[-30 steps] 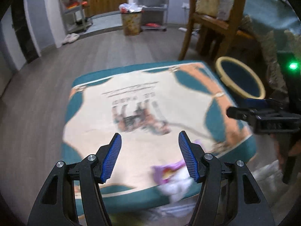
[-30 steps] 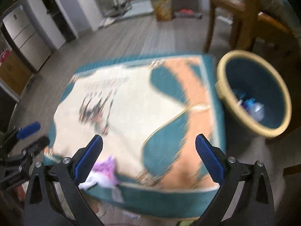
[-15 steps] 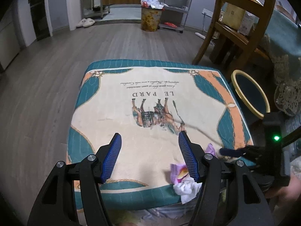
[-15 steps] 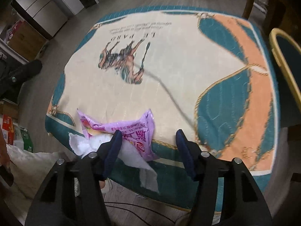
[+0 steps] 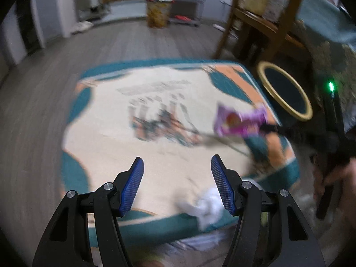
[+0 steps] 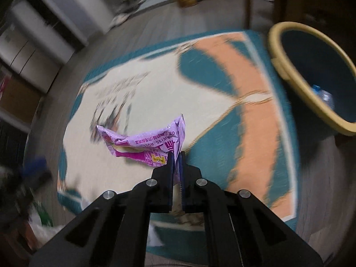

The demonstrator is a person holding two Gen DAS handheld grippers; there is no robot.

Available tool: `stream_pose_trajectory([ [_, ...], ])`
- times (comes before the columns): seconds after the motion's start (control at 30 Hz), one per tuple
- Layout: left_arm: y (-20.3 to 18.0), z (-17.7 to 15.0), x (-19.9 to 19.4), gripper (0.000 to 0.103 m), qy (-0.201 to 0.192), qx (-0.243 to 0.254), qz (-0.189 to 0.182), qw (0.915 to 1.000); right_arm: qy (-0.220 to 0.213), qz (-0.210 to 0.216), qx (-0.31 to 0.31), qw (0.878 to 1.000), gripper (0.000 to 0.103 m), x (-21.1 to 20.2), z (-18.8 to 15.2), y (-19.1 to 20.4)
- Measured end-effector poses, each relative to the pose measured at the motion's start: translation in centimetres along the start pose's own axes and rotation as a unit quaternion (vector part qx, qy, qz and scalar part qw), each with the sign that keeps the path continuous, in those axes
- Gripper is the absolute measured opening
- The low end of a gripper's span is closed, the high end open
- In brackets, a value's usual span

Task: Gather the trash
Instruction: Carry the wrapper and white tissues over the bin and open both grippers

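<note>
My right gripper (image 6: 176,155) is shut on a crumpled purple snack wrapper (image 6: 144,140), pinching its right end and holding it above the patterned cloth (image 6: 155,89). The left wrist view shows the same wrapper (image 5: 239,121) lifted in the air at the right. My left gripper (image 5: 176,166) stands open over the near part of the cloth (image 5: 155,155) with nothing between its fingers. A crumpled white tissue (image 5: 207,207) lies on the cloth's near edge, just by the left gripper's right finger. The blue bin with a yellow rim (image 6: 311,77) stands at the right and holds a plastic bottle (image 6: 324,96).
A wooden chair (image 5: 262,22) stands behind the bin (image 5: 284,93). Far across the wood floor are a small full wastebasket (image 5: 156,13) and metal shelves. A person's hand (image 5: 333,173) holds the right gripper's handle. White cabinets (image 6: 33,49) line the left wall.
The right gripper's jaws went from wide open to shut on the purple wrapper and lifted it off the cloth. The white tissue stayed on the near edge. The left gripper stayed open.
</note>
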State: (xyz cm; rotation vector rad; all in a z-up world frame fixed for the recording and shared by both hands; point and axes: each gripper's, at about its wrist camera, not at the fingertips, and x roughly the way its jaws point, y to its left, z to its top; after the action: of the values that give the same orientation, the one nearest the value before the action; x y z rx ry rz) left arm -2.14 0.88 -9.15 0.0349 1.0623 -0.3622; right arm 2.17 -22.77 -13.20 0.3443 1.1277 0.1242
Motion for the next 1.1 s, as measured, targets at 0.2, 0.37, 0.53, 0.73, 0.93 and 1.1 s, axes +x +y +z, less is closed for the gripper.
stream_pose_trajectory([
  [0.2, -3.5, -1.7, 3.4, 0.058, 0.071, 0.056, -0.025, 0.9956, -0.008, -0.006, 0.027, 1.000, 0.004, -0.8, 0.6, -1.6],
  [0.37, -4.8, -3.6, 6.7, 0.041, 0.136, 0.095, -0.001, 0.9861, -0.019, -0.004, 0.039, 0.999, 0.004, -1.9, 1.1, -2.3],
  [0.53, -5.2, -2.5, 5.7, 0.030, 0.088, 0.118, 0.030, 0.9886, -0.064, 0.017, 0.065, 0.996, 0.004, -6.5, 4.1, -3.8],
  [0.73, -5.8, 3.8, -0.1, 0.030, -0.017, 0.086, -0.001, 0.9962, -0.144, -0.010, 0.056, 0.988, 0.004, -14.5, 9.0, -7.4],
  [0.93, -10.6, 11.8, -4.4, 0.030, -0.092, 0.135, -0.030, 0.9862, -0.187, -0.059, 0.087, 0.977, 0.004, -17.8, 10.9, -14.2],
  [1.1, -14.7, 14.6, -1.7, 0.030, -0.103, 0.199, -0.024, 0.9742, -0.158, -0.057, 0.140, 0.976, 0.004, -15.7, 10.7, -19.8],
])
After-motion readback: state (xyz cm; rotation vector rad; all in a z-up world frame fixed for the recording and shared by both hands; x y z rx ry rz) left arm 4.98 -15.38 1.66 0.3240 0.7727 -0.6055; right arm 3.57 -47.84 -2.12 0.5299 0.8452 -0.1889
